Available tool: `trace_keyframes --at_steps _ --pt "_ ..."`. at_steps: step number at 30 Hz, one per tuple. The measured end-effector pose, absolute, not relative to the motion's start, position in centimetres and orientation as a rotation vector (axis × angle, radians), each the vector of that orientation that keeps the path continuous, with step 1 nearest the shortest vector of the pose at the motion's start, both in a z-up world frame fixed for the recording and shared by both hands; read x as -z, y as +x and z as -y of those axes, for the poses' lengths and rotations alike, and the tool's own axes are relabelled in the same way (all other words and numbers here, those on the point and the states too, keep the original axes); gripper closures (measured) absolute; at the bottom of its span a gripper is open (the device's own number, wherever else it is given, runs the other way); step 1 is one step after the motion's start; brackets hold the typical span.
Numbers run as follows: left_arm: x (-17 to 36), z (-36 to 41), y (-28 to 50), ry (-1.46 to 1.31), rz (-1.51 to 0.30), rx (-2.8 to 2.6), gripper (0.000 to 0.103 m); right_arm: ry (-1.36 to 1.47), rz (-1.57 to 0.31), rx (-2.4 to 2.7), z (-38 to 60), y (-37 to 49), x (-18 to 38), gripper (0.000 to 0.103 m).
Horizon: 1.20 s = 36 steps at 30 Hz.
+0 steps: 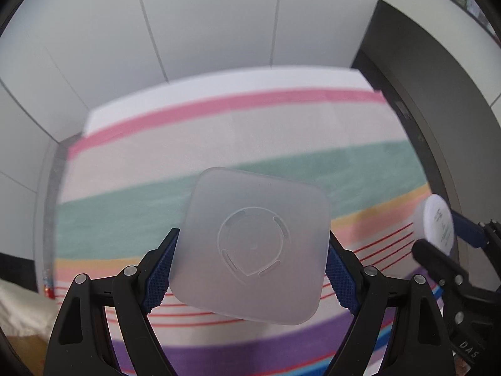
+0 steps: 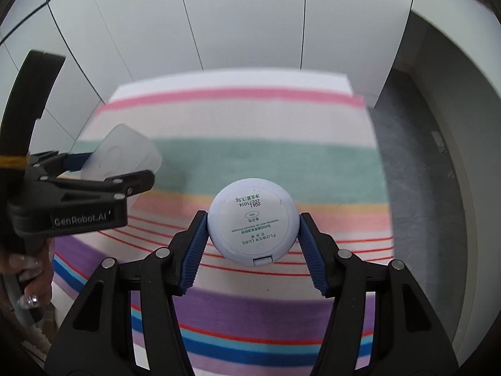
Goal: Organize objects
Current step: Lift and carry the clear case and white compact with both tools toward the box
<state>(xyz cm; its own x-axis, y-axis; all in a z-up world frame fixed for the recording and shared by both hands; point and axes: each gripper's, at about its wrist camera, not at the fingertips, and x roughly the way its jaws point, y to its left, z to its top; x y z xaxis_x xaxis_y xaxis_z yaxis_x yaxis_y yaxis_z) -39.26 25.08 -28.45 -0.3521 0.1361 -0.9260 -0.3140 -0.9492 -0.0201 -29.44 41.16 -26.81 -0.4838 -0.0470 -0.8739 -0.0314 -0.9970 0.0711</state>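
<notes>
Both grippers loaded, both held above the striped cloth on the desk.

Left gripper: jaws clamped on a frosted square container, its base with a moulded ring facing the camera, tilted. Right gripper: jaws clamped on the sides of a round white compact, label side to camera, hinge tab at 6 o'clock.

Step in hand, judged: carry phase, each item lifted clear and none set down yet. No tray, box or marked spot shows in either view, so the destination cannot be told. Next move calls for choosing a place on the cloth, lowering level, and parting the jaws only once the item rests; the smooth compact could slip if tilted.

View differences:
- Right wrist reads the compact's printed label; left wrist sees it only edge-on at 3 o'clock.
- Right wrist shows the left gripper from the side at 9 o'clock, with the person's hand.
- Left wrist alone shows the container's ring detail.
</notes>
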Motion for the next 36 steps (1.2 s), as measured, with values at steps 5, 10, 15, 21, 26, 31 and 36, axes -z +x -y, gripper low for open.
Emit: trace_keyframes --at_steps 5,10,15,21,26,31,36 --pt "21.2 -23.4 -38.7 -1.549 -0.140 -2.450 0.017 1.519 0.060 2.763 -40.7 -30.1 19.8 0.043" --pt "14.1 -23.1 -37.7 -1.491 -0.123 -2.542 0.017 1.438 0.033 2.831 -40.6 -30.5 12.1 0.043" --pt "9.2 -22.2 -35.1 -1.463 -0.162 -2.581 0.017 1.392 -0.009 2.859 -39.9 -29.7 6.7 0.043" --pt "5.2 -21.8 -32.8 -1.408 -0.242 -2.675 0.017 1.299 -0.019 2.890 -39.0 -28.1 1.7 0.043" --pt "3.9 -21.0 -31.5 -1.408 -0.178 -2.668 0.017 1.243 -0.044 2.896 -38.3 -27.1 1.1 0.043" --pt "3.9 -21.3 -30.5 -1.415 -0.141 -2.669 0.017 1.223 -0.045 2.899 -38.1 -26.2 1.2 0.043" --pt "3.1 -20.8 -27.7 -1.419 -0.116 -2.682 0.017 1.174 -0.018 2.905 -37.8 -23.2 -0.2 0.043"
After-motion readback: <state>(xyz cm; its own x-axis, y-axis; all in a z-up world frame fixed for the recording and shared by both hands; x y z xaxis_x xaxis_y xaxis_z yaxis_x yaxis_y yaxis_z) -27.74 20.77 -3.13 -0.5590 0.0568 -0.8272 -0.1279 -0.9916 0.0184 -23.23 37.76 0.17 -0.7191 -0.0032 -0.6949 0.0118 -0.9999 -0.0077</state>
